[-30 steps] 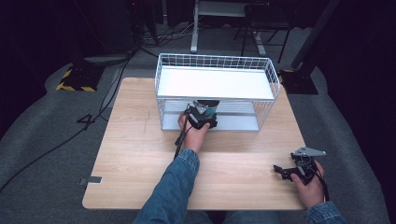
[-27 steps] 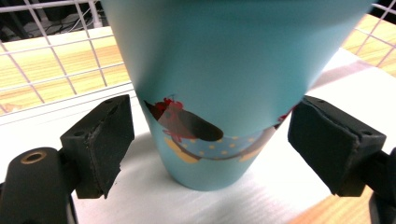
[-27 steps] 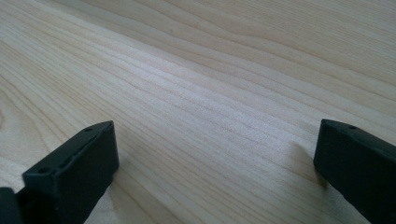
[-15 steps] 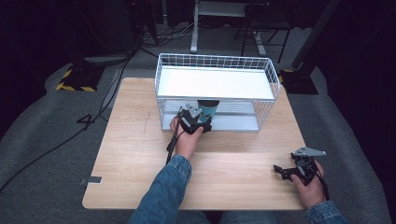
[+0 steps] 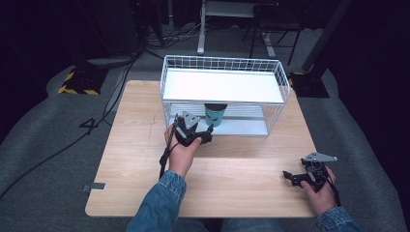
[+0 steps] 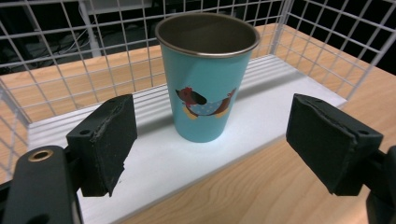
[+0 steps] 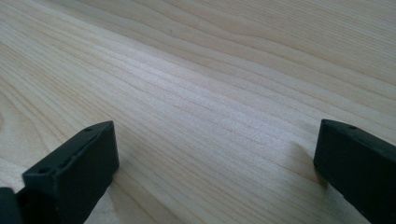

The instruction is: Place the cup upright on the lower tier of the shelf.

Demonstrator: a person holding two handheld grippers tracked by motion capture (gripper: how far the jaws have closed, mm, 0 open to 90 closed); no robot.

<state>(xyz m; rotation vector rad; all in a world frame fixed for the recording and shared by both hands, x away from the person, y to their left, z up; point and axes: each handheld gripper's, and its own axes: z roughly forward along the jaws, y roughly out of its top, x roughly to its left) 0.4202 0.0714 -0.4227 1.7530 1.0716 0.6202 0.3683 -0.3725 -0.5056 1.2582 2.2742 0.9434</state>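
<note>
The fingers (image 6: 105, 140) of the left gripper (image 6: 210, 149) are spread wide and hold nothing; the teal cup (image 6: 207, 74) (it has a small dog picture on its side) stands upright just ahead of them, apart from both pads. The cup is on the lower white shelf (image 6: 261, 107) of the wire rack (image 5: 224, 94), under the upper shelf. The right gripper (image 5: 309, 174) rests low on the wooden table (image 5: 130, 140) near its right corner, jaws also spread apart and empty.

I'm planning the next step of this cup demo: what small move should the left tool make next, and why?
Probably pull the left tool straight back: its jaws stand open and clear of the teal cup, which stands upright on the rack's lower shelf.
</note>
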